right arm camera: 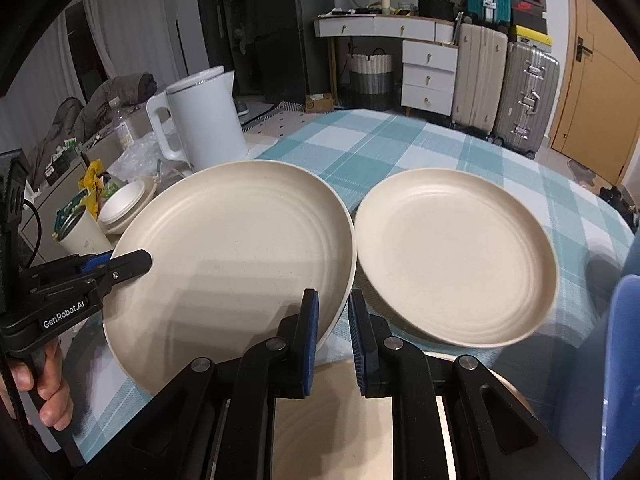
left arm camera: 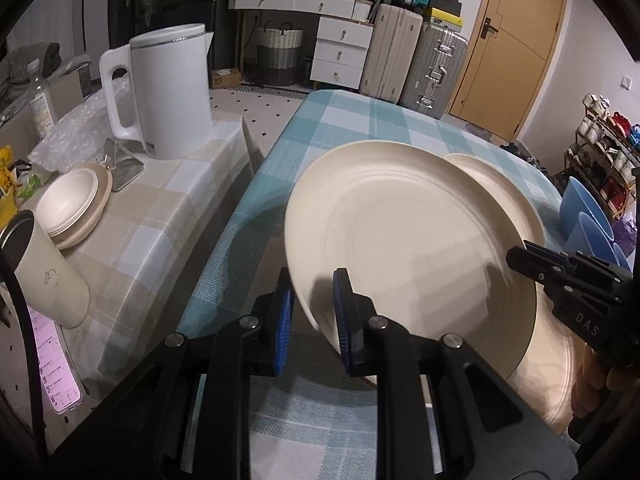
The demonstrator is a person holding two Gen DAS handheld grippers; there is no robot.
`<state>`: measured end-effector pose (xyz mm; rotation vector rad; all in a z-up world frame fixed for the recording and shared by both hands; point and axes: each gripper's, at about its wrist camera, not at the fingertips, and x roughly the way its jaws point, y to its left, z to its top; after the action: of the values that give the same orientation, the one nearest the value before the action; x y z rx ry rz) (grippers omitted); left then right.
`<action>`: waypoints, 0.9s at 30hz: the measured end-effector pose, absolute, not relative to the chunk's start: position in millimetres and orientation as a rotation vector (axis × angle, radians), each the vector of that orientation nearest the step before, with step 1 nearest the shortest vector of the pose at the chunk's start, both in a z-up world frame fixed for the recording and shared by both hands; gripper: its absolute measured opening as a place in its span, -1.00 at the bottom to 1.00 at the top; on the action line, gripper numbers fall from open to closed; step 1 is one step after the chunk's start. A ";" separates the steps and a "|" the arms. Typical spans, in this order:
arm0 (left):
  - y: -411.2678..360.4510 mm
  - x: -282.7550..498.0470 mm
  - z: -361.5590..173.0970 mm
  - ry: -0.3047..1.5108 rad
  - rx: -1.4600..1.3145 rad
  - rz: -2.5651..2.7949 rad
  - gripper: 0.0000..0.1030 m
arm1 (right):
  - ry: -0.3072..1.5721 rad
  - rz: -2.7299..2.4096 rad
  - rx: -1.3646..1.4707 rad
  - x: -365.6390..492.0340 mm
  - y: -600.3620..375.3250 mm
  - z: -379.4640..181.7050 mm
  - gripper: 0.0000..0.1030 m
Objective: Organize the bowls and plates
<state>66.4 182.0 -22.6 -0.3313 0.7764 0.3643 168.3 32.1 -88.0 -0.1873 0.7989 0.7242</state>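
Right wrist alone: second plate (right arm camera: 456, 256) whole.

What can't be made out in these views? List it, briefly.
- Right wrist: whether the right gripper pinches the lifted plate. Its rim enters the gap, but pad contact is unclear.
- Left wrist: the second plate is mostly hidden behind the lifted one.
- Left wrist: a beige shape at lower right is blurred and partly covered by the right gripper.
- Both views: how many bowls are stacked; too small.
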 end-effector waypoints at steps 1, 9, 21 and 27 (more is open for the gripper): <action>179.0 66.1 -20.8 0.773 -0.328 0.359 -0.68 | 0.792 0.719 -0.184 166.1 28.9 -85.6 -0.69; 148.9 64.3 -4.6 0.758 -0.287 0.319 -0.68 | 0.758 0.670 -0.159 150.3 -1.0 -73.2 -0.69; 101.2 64.2 5.5 0.759 -0.232 0.231 -0.68 | 0.742 0.589 -0.112 129.6 -51.9 -65.8 -0.69; 82.6 61.6 10.2 0.765 -0.202 0.198 -0.67 | 0.746 0.558 -0.098 121.4 -71.7 -65.0 -0.69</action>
<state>61.6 82.7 10.2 -0.2021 0.7651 0.1979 121.4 -71.7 -65.0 -0.0976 0.7455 0.5576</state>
